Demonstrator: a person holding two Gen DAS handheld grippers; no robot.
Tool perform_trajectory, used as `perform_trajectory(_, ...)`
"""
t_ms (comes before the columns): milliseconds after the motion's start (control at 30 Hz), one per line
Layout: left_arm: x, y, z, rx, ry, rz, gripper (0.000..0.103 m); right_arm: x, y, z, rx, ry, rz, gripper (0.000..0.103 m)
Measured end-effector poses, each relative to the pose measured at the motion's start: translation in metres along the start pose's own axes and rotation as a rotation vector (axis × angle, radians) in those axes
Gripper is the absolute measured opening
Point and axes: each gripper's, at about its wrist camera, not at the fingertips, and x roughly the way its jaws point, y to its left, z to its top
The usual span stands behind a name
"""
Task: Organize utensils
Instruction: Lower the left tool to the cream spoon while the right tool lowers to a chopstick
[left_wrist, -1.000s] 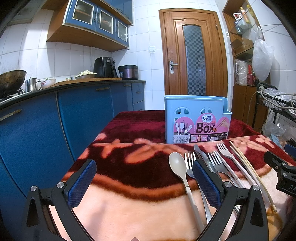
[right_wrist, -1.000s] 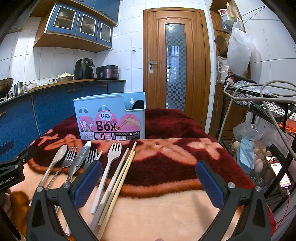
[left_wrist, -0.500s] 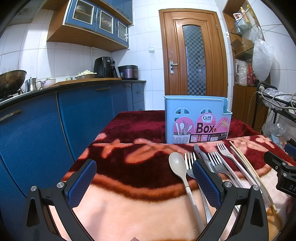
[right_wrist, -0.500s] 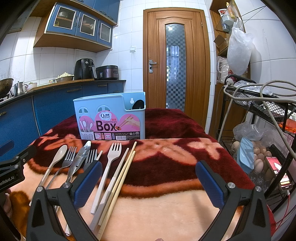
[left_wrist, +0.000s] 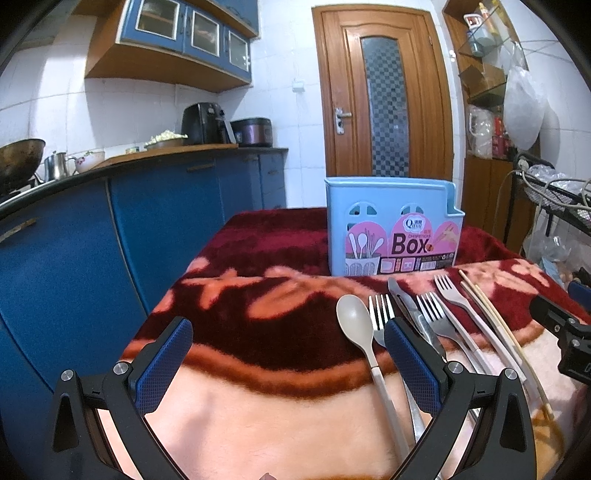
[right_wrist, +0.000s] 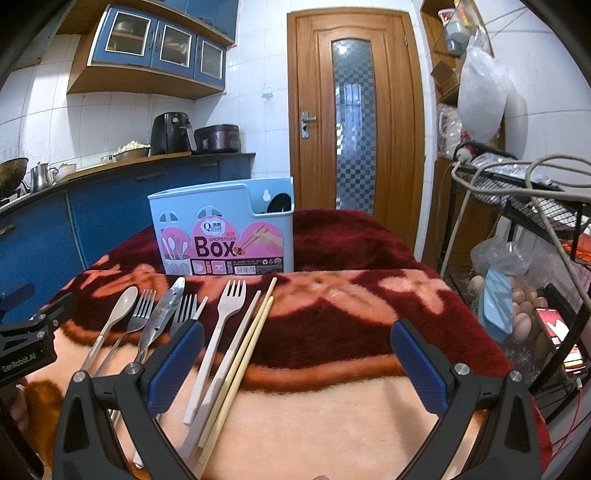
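A light blue utensil box (left_wrist: 393, 225) (right_wrist: 225, 229) stands upright on the blanket-covered table. In front of it lie a beige spoon (left_wrist: 356, 323) (right_wrist: 120, 304), metal forks (left_wrist: 382, 314) (right_wrist: 142, 314), a metal knife (left_wrist: 406, 302) (right_wrist: 164, 312), a white plastic fork (left_wrist: 448, 291) (right_wrist: 229, 301) and wooden chopsticks (left_wrist: 491, 317) (right_wrist: 255, 328), side by side. My left gripper (left_wrist: 288, 354) is open, low over the blanket left of the spoon. My right gripper (right_wrist: 297, 354) is open, just right of the chopsticks. Neither holds anything.
The table is draped in a red and peach blanket (left_wrist: 258, 295) (right_wrist: 351, 295). Blue cabinets (left_wrist: 110, 240) run along the left. A wire rack (right_wrist: 517, 206) with eggs (right_wrist: 524, 314) and a phone (right_wrist: 554, 325) stands at the right. A wooden door (right_wrist: 354, 110) is behind.
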Motion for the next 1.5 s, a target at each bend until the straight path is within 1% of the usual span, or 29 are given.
perform_trajectory(100,0.004,0.001,0.004,0.007,0.036,-0.006,0.103,0.007,-0.003,0.008,0.003,0.058,0.042,0.103)
perform_trajectory(267,0.008,0.002,0.019,0.054,0.105,-0.026,0.103,0.018,0.000,0.018,-0.042,0.200,0.097,0.103)
perform_trajectory(400,0.020,0.003,0.028,0.058,0.205,-0.056,0.102,0.029,0.000,0.022,-0.046,0.328,0.123,0.103)
perform_trajectory(467,0.025,0.005,0.031,0.047,0.246,-0.074,0.097,0.034,-0.001,0.025,-0.038,0.384,0.132,0.102)
perform_trajectory(533,0.031,0.003,0.032,0.051,0.290,-0.091,0.088,0.039,-0.001,0.028,-0.033,0.441,0.145,0.091)
perform_trajectory(567,0.033,0.002,0.033,0.058,0.312,-0.095,0.085,0.042,-0.003,0.030,-0.031,0.464,0.148,0.088)
perform_trajectory(600,0.037,0.000,0.033,0.068,0.339,-0.104,0.079,0.045,-0.003,0.031,-0.026,0.488,0.152,0.083)
perform_trajectory(633,0.039,-0.001,0.034,0.074,0.355,-0.109,0.075,0.049,-0.004,0.033,-0.015,0.524,0.159,0.076)
perform_trajectory(667,0.041,-0.003,0.034,0.081,0.380,-0.118,0.073,0.053,-0.005,0.034,-0.009,0.547,0.165,0.072)
perform_trajectory(733,0.046,-0.006,0.034,0.093,0.426,-0.144,0.067,0.060,-0.006,0.035,0.000,0.601,0.175,0.061)
perform_trajectory(767,0.048,-0.008,0.034,0.100,0.447,-0.156,0.065,0.062,-0.005,0.036,0.000,0.616,0.181,0.058)
perform_trajectory(833,0.052,-0.012,0.033,0.109,0.485,-0.173,0.059,0.067,-0.004,0.037,0.002,0.649,0.193,0.049)
perform_trajectory(933,0.058,-0.018,0.030,0.119,0.532,-0.201,0.053,0.073,-0.005,0.037,0.020,0.687,0.210,0.042)
perform_trajectory(1067,0.061,-0.024,0.026,0.135,0.561,-0.216,0.050,0.080,-0.005,0.036,0.047,0.728,0.238,0.039)
perform_trajectory(1200,0.061,-0.025,0.028,0.150,0.573,-0.213,0.048,0.087,-0.001,0.033,0.049,0.762,0.254,0.031)
perform_trajectory(1267,0.063,-0.024,0.029,0.143,0.584,-0.217,0.047,0.090,-0.001,0.035,0.054,0.769,0.269,0.024)
perform_trajectory(1333,0.064,-0.021,0.030,0.130,0.596,-0.222,0.046,0.092,0.000,0.037,0.069,0.774,0.295,0.010)
perform_trajectory(1500,0.067,-0.020,0.031,0.131,0.624,-0.237,0.046,0.097,0.003,0.038,0.067,0.788,0.309,0.009)
